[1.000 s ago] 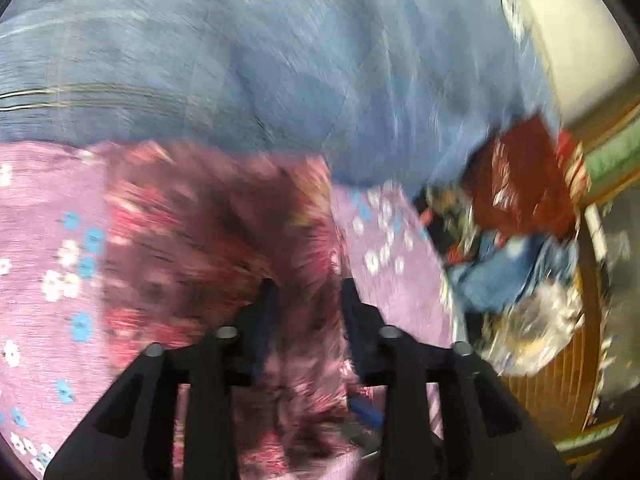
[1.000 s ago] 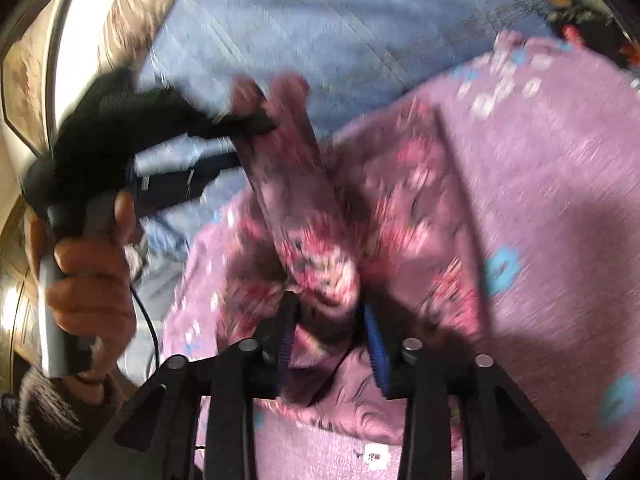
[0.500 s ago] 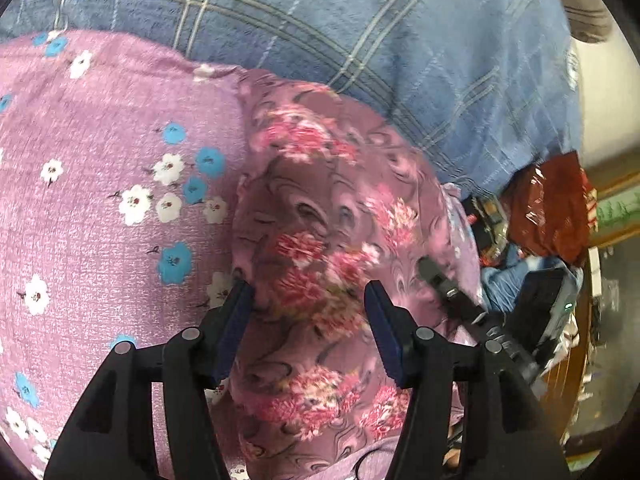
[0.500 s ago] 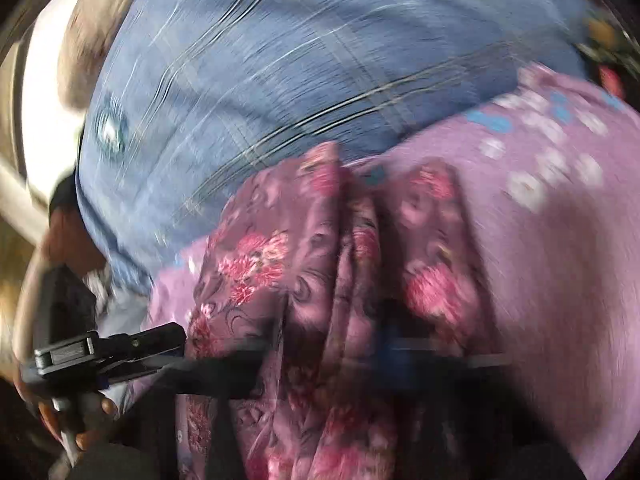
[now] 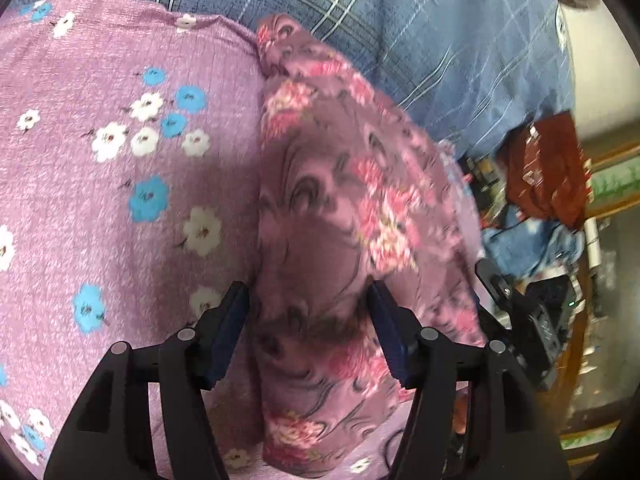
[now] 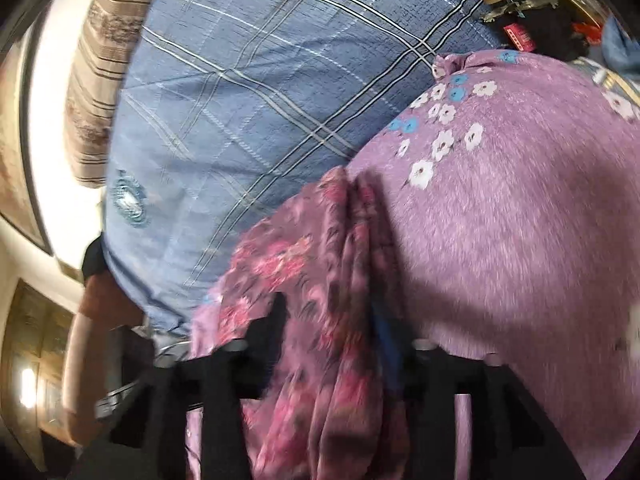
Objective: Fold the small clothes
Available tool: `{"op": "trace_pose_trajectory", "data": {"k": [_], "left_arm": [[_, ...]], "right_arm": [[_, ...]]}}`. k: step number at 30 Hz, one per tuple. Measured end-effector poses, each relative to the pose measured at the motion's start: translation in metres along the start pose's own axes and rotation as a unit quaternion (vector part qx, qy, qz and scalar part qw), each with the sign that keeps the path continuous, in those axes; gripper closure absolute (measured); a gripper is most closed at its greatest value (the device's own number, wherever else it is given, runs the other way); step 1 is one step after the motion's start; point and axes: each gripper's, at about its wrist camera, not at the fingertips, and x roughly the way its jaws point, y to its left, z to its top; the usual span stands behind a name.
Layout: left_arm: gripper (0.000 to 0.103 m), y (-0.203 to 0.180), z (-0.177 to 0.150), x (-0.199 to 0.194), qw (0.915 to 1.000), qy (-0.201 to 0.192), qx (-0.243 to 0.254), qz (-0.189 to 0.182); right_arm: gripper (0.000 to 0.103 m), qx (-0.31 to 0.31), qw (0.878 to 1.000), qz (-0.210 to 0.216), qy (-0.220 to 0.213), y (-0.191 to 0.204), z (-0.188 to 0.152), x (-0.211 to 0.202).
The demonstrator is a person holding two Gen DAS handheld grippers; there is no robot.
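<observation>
A small mauve garment with pink flowers [image 5: 340,216] lies folded in a long strip on a purple cloth with white and blue flowers [image 5: 120,152]. My left gripper [image 5: 308,304] is open, its fingers on either side of the strip's near part, just above it. In the right wrist view the same garment [image 6: 320,280] runs between my right gripper's [image 6: 328,320] blurred fingers, which stand apart. The right gripper's tool shows at the garment's right edge in the left wrist view [image 5: 516,320].
The purple flowered cloth [image 6: 500,208] lies on a blue checked bedsheet [image 6: 248,100]. A striped pillow [image 6: 100,60] sits at the bed's far left. A red bag [image 5: 548,168] and heaped clothes [image 5: 532,240] lie off the bed's right side.
Both grippers let go of the garment and opened. The garment dropped from a lifted bunch to a flat strip on the purple cloth. The left gripper has drawn back a little.
</observation>
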Motion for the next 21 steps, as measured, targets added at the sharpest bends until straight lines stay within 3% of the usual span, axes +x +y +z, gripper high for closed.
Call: {"op": "trace_pose_trajectory", "data": {"k": [3,5,7,8,10,12,13,16,21], "left_arm": [[0.042,0.001,-0.014,-0.004,0.9998,0.005,-0.004,-0.019],[0.043,0.003,-0.026,-0.005,0.9997,0.009,-0.004,-0.022],[0.047,0.003,-0.039,-0.001,0.9998,0.019,0.002,-0.006],[0.055,0.003,-0.044,-0.001,0.9997,0.022,0.005,-0.005],[0.055,-0.002,-0.053,-0.005,0.9997,0.017,0.015,0.004],[0.055,-0.006,-0.062,-0.012,0.9984,-0.002,0.037,0.042],[0.055,-0.01,-0.065,-0.014,0.997,-0.011,0.049,0.059],[0.055,-0.016,-0.07,-0.01,0.9955,-0.012,0.055,0.076],[0.055,-0.019,-0.078,-0.014,0.9931,-0.025,0.07,0.091]], "right_arm": [[0.042,-0.011,0.998,-0.033,0.045,0.002,-0.011,0.002],[0.045,-0.035,0.999,-0.021,0.032,0.005,-0.024,-0.007],[0.082,-0.091,0.994,-0.061,0.022,0.012,-0.038,-0.013],[0.089,-0.12,0.988,-0.091,0.032,0.016,-0.042,-0.01],[0.089,-0.119,0.989,-0.081,0.018,0.02,-0.045,-0.022],[0.09,-0.121,0.991,-0.049,-0.004,0.03,-0.047,-0.039],[0.09,-0.132,0.99,-0.056,-0.01,0.032,-0.05,-0.043],[0.09,-0.155,0.977,-0.14,0.035,0.025,-0.057,-0.016],[0.081,-0.135,0.981,-0.134,0.034,0.022,-0.059,-0.027]]}}
